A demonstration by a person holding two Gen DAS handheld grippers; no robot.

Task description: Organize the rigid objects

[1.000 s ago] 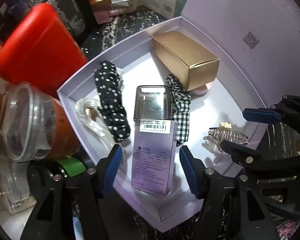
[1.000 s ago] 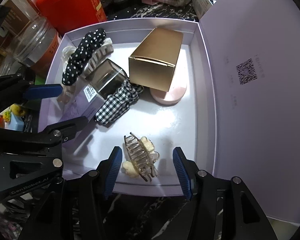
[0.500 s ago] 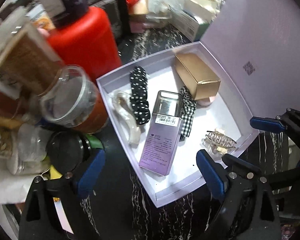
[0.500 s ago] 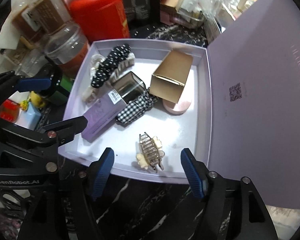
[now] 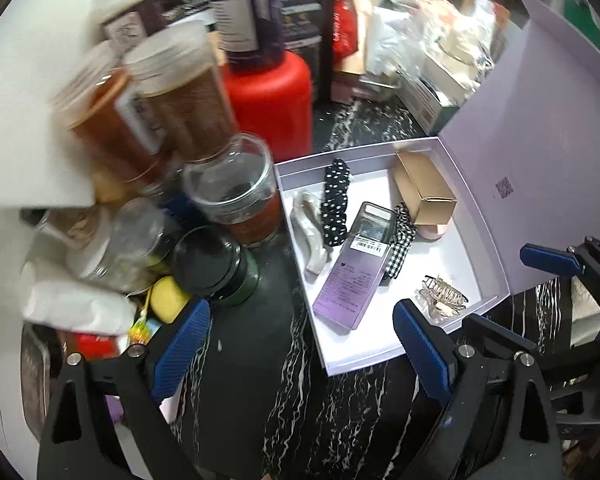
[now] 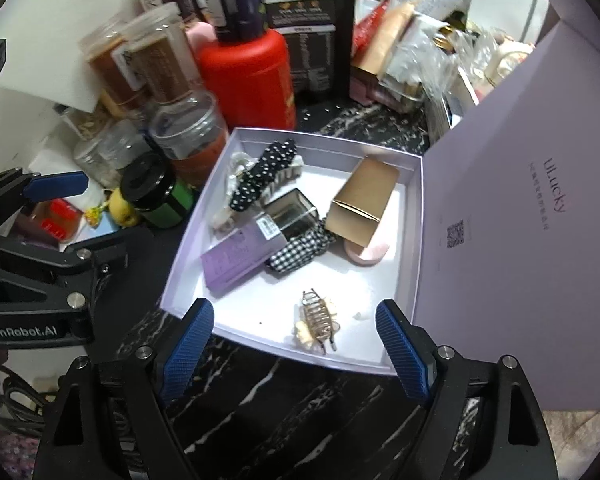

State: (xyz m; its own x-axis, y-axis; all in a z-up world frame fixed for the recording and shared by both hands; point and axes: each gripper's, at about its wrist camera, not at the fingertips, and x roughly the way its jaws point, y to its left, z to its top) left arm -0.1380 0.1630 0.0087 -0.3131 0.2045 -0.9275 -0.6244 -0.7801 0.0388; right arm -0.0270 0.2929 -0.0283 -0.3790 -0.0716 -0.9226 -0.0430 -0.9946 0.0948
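Note:
An open lilac gift box (image 5: 384, 354) (image 6: 188, 280) lies on the black marble counter with its lid (image 6: 520, 240) standing up on the right. In it lie a purple carton (image 5: 350, 280) (image 6: 236, 260), a gold box (image 5: 424, 192) (image 6: 360, 200), a polka-dot scrunchie (image 5: 336, 204) (image 6: 260, 176), a gingham scrunchie (image 6: 300, 250), a pink compact (image 6: 370, 254) and a clear claw clip (image 5: 444, 294) (image 6: 316, 322). My left gripper (image 5: 300, 340) is open and empty, above the counter left of the box. My right gripper (image 6: 292, 344) is open and empty, above the box's near edge.
Left of the box stand a red container (image 5: 268, 92) (image 6: 248, 72), several clear jars (image 5: 236, 188) (image 6: 188, 136), a black-lidded green jar (image 5: 212, 264) (image 6: 152, 188) and small clutter. Bags and packets (image 6: 412, 48) crowd the back. Bare marble counter (image 6: 280, 408) lies in front.
Both grippers have pulled back and up from the box and opened wider. The purple carton and the claw clip stay in the box, now smaller in view.

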